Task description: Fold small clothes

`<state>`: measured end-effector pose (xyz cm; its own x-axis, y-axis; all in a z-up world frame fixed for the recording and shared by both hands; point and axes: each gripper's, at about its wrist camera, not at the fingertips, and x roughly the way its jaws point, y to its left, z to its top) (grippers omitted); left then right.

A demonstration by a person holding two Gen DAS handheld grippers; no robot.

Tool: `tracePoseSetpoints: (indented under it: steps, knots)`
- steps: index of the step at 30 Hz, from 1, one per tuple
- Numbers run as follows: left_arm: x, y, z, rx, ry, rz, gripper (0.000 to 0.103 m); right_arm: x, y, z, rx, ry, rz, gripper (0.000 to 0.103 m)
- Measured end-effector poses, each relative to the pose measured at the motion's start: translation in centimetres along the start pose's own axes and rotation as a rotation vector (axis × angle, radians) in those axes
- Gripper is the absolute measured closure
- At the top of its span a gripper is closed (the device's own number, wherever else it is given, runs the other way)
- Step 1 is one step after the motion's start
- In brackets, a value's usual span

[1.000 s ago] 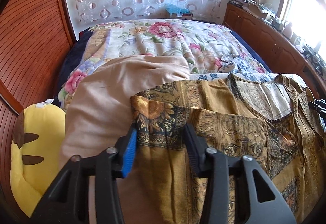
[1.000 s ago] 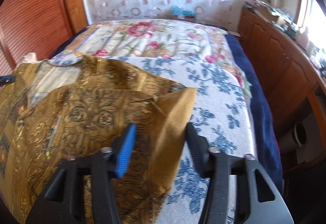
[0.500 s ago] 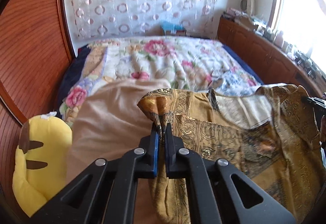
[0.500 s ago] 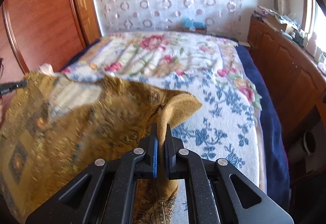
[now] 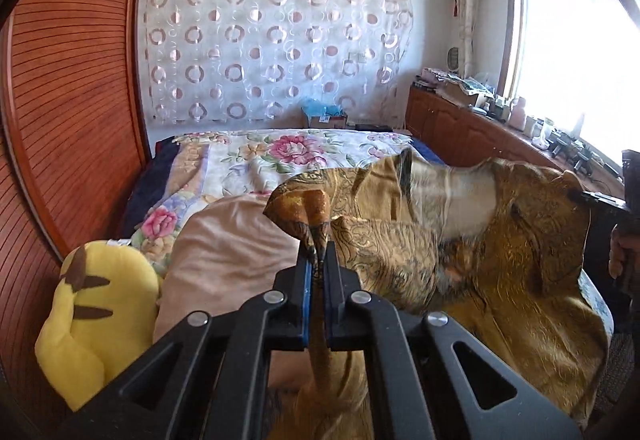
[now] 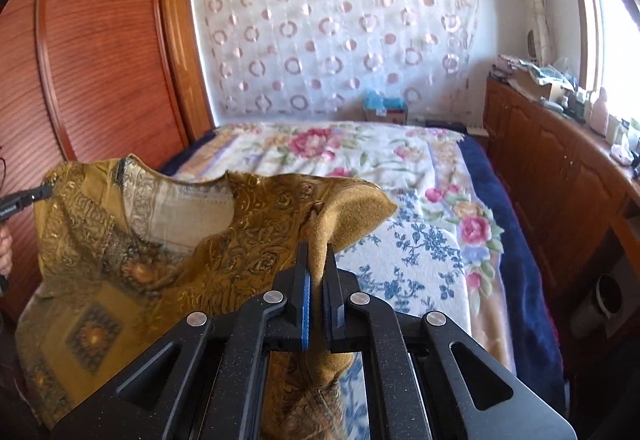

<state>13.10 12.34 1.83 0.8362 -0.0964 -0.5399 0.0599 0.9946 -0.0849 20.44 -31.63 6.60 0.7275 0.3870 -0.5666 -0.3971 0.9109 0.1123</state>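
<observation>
A mustard-gold patterned garment [image 5: 500,252] with a pale lined neck opening hangs lifted above the bed, stretched between both grippers. My left gripper [image 5: 317,260] is shut on one shoulder corner of it. My right gripper [image 6: 316,256] is shut on the other shoulder corner [image 6: 352,212]. In the right wrist view the garment [image 6: 132,272] spreads to the left, with the left gripper's tip at its far edge [image 6: 28,196]. The right gripper shows at the right edge of the left wrist view [image 5: 600,198].
The bed [image 6: 420,252] has a floral and blue-print cover. A beige pillow [image 5: 224,248] and a yellow plush toy [image 5: 100,316] lie at the left. A wooden wardrobe [image 6: 100,60] stands left, wooden cabinets [image 6: 560,176] with clutter right.
Both grippers shut on the garment's shoulder corners and lifted them off the bed. The garment now hangs raised between them and the cameras look higher into the room.
</observation>
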Motion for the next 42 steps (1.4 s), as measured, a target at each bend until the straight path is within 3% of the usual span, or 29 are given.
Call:
tracePoseSetpoints:
  steps: [10,14,16,24,28,30,32,35,39,42]
  knots:
    - [-6.7,1.6,-8.3,-0.084,0.0,0.015,0.101,-7.6,2.4,-6.0,0.029,-0.009,0.039,0.101]
    - [-8.6,1.7,-11.5,-0.162,0.032,-0.04,0.101,-10.1,2.8,-9.5,0.079,0.023,0.069,0.101]
    - [-9.5,1.2,-12.3,-0.172,0.023,-0.035,0.101,-11.1,2.7,-11.3,0.136,0.05,0.103,0.101]
    - [-12.4,1.1,-14.2,-0.148,0.039,-0.012,0.101,-14.5,3.3,-14.9,0.146,0.091,0.051,0.101]
    - [-12.3,1.2,-16.1,-0.145,0.11,-0.024,0.099,-15.2,3.3,-16.0,0.164,0.143,0.084,0.101]
    - [-12.0,1.3,-17.2,-0.152,0.134,-0.04,0.098,-14.7,3.9,-16.6,0.14,0.172,0.058,0.101]
    - [-12.1,1.5,-17.5,-0.152,0.138,-0.026,0.093,-13.9,4.4,-17.4,0.105,0.215,0.02,0.1]
    - [-13.0,1.7,-16.9,-0.157,0.104,-0.013,0.07,-13.3,4.3,-17.6,0.087,0.252,-0.01,0.094]
    - [-13.7,2.4,-15.0,-0.142,0.058,0.006,0.045,-13.9,3.8,-16.6,0.066,0.233,-0.054,0.061]
    - [-12.7,2.6,-13.5,-0.117,0.055,0.041,0.045,-14.5,3.4,-15.4,0.04,0.198,-0.089,0.053]
